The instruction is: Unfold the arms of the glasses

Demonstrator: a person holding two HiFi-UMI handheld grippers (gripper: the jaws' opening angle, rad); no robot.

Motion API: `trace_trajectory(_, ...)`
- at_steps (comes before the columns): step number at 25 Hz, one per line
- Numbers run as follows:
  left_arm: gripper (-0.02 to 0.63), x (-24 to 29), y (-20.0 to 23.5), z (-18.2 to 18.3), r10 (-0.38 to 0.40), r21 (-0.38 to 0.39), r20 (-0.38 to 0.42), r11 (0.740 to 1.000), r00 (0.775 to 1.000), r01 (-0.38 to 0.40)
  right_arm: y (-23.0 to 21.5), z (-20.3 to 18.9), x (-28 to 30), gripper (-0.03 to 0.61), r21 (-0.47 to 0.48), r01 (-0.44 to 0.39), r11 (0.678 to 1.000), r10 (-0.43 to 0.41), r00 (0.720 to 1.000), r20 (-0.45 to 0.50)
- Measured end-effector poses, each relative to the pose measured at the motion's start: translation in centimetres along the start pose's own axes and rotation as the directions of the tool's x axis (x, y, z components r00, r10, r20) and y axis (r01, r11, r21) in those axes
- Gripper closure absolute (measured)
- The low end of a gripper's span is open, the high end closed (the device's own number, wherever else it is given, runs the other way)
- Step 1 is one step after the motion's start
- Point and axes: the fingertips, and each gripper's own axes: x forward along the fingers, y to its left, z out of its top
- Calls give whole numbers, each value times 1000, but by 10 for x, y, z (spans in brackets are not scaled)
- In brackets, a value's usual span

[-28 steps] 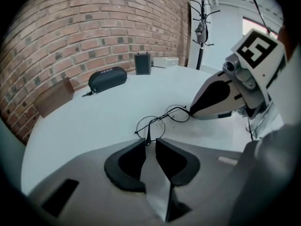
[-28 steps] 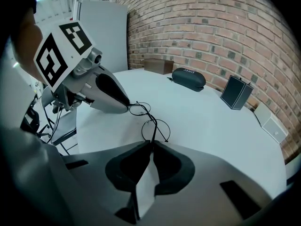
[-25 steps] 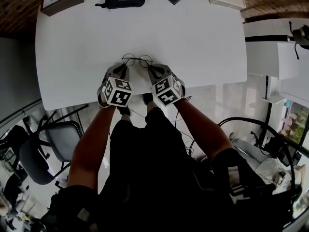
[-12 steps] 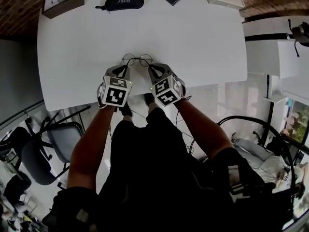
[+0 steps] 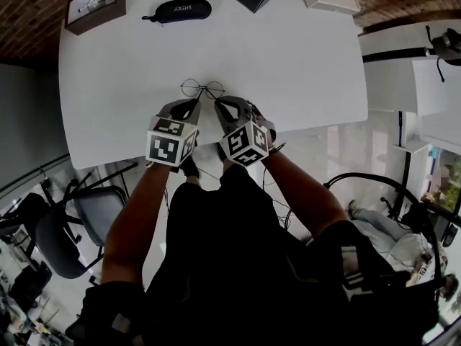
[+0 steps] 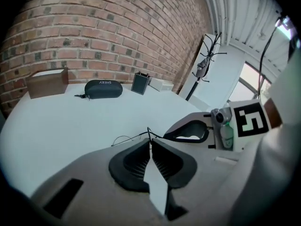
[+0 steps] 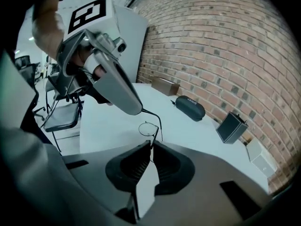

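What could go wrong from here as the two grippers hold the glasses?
1. The left gripper, whose jaws have just been closing, and the right gripper each pinch a thin wire arm of the glasses at the very jaw tips; an arm might slip free.
2. Spreading the grippers unevenly could bend the frame.

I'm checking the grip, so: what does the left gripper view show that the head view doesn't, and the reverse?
Left gripper view only: the left gripper's jaws, which have just been closing, pinched on the thin wire arm of the glasses.
Head view only: both round lenses plainly, and the chair beside the person.
Both: the white table, the black case and the brown box.
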Motion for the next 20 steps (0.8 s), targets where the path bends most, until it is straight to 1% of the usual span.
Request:
trace_trajectory(2, 589, -2, -8, 4, -27, 12, 10, 1000, 1000, 27, 3, 5, -2, 555, -78, 4, 997, -3, 1000, 22)
trace_trajectory(5, 589, -3, -17, 6, -63, 23, 22, 998, 998, 62, 9, 10, -2, 555, -137, -6, 990, 12, 999, 44)
trace_trajectory(7, 589, -4, -21, 4, -75, 28, 21, 997, 997, 74, 12, 11, -2, 555, -195, -7, 981, 18, 998, 53)
trace_trajectory(12, 588, -7, -25, -11, -98, 41, 1, 994, 995, 98, 27, 5, -4, 554, -386, -18, 922, 45, 997, 63)
trace_trajectory(15, 588, -8, -30, -22, -119, 44, -13, 992, 993, 120, 36, -2, -4, 554, -437, -17, 899, 52, 996, 68)
trace_trajectory(20, 588, -7, -44, -40, -176, 44, -27, 983, 984, 177, 56, -6, -4, 554, -508, -38, 860, 89, 993, 76)
